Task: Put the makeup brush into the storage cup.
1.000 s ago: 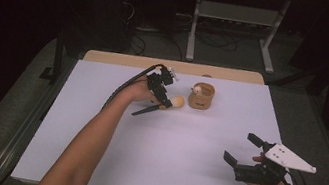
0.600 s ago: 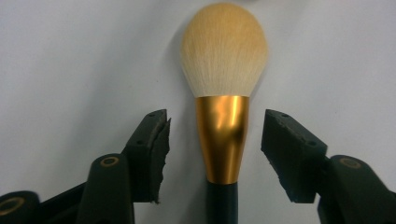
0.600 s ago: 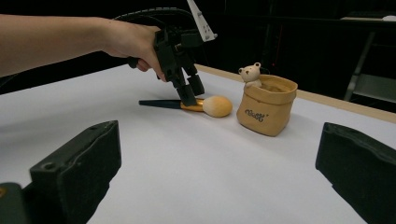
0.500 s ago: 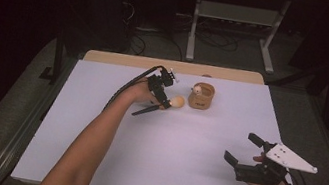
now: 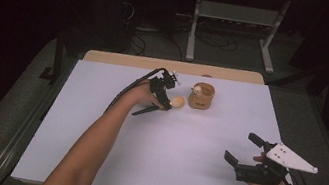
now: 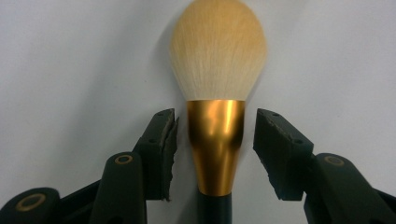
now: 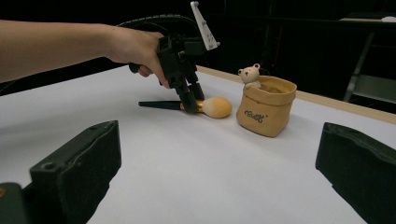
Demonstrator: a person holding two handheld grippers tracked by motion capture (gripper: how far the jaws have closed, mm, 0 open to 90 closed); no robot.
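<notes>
Left gripper [image 6: 215,140] closing astride brush [image 6: 217,93] ferrule, gaps remain — handle cut off; right gripper [image 5: 250,150] wide.

small dark print on pouch [image 7: 265,113], illegible

— What do the tools look like?

— The left gripper [image 6: 215,154] has two black jaws with thick, blocky pads, their inner faces a bit ragged at the edges. Small round screw heads sit on the jaw backs, and brass-ringed pivots lower down on the linkage.

— And from farther off?

— A black body, a black cable trailing from it along the bare forearm (no sleeve shows on either arm) and a pale three-cornered plate on top.

— The other one?

— The right gripper [image 5: 243,150] is the same build: black blocky jaws, a screw hole in one, and a light grey triangular plate dotted with small holes. Its black cable loops by the wrist.
</notes>
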